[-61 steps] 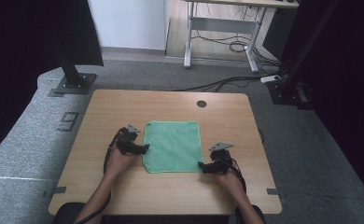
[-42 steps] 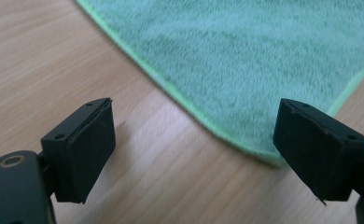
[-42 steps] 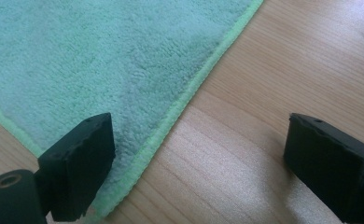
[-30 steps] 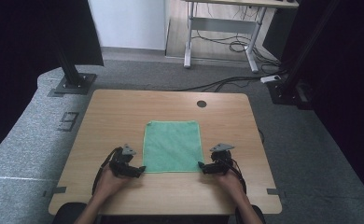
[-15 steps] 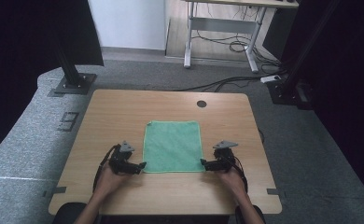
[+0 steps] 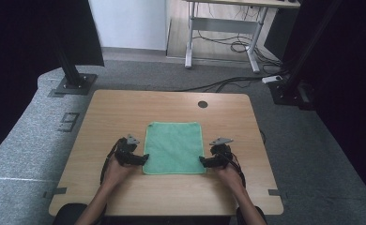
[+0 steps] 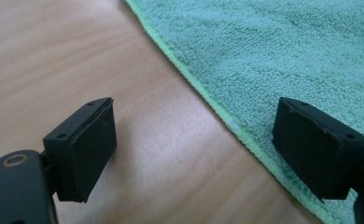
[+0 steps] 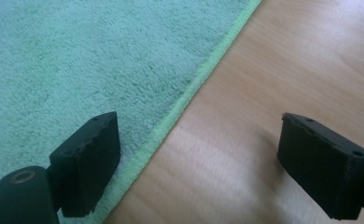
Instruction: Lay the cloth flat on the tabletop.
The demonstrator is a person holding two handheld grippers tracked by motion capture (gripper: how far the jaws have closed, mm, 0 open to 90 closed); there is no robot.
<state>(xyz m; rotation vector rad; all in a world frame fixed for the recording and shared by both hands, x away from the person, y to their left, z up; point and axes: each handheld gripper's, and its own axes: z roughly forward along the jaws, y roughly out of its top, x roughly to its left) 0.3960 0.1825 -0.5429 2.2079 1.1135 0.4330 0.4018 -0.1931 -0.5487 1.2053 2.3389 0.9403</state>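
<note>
**Both grippers spread wide at the near corners of the green cloth**

We see a green cloth [image 6: 174, 146] lying flat on the wooden table [image 6: 125, 108], roughly in the middle and toward the near half. The left gripper [image 6: 143, 158] sits at the cloth's near left corner, and the right gripper [image 6: 202, 161] at its near right corner, each held in a hand that comes in from the near edge.

In the left gripper view we find the jaws standing wide apart, one over bare wood and the other over the cloth [image 7: 287, 56], with the cloth's stitched edge running between them. Nothing is pinched.

In the right gripper view it is the mirror of that: one jaw over the cloth [image 8: 77, 60], the other over the table, the hem passing between them. These jaws have just been closing a little, yet they remain wide and grip nothing.
</note>
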